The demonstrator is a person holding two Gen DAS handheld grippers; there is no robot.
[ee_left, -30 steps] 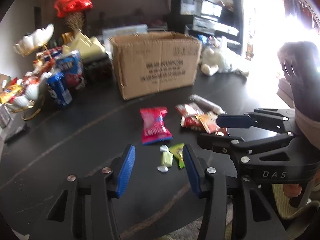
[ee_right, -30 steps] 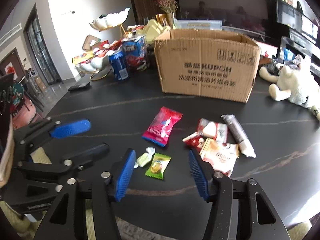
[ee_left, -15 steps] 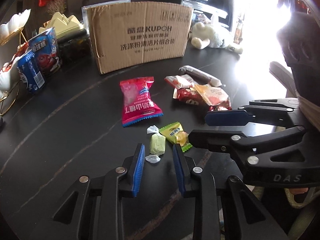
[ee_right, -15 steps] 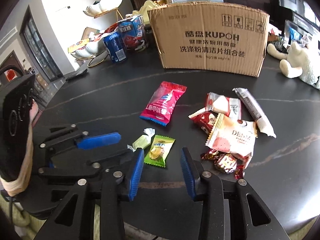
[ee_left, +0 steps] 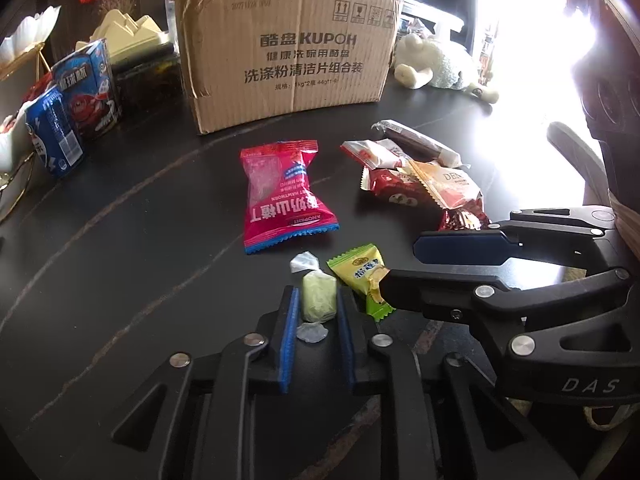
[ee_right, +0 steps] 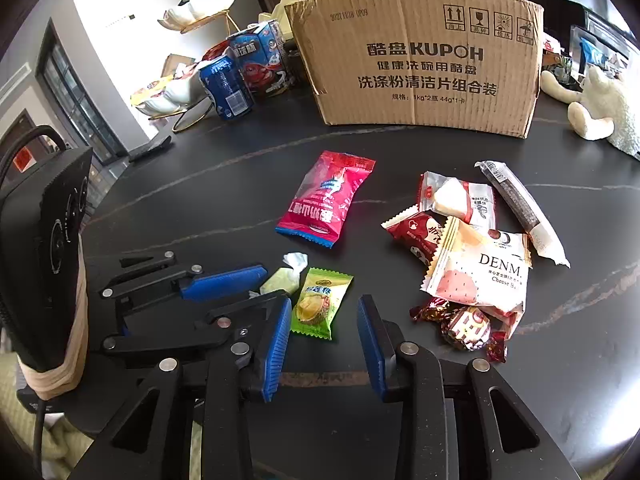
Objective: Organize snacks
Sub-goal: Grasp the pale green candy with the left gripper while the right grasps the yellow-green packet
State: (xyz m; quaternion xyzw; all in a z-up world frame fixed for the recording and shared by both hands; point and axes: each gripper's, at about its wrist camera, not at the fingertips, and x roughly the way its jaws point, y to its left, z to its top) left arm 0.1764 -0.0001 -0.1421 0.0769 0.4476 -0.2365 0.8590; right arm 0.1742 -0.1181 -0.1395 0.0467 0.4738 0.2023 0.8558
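Barely begun: the left claw (ee_left: 318, 308) pinches the pale green candy (ee_left: 319, 301) at six o'clock on the tabletop (ee_left: 120, 280). The right claw (ee_right: 324, 316), closing around the durian candy (ee_right: 318, 304), seemingly hasn't gripped. Other snacks lie loose.

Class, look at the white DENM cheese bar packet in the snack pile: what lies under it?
Under the DENM cheese bar packet lie part of a red snack packet, a white wrapped snack and a foil-wrapped candy. Whatever else lies beneath is covered and cannot be seen.
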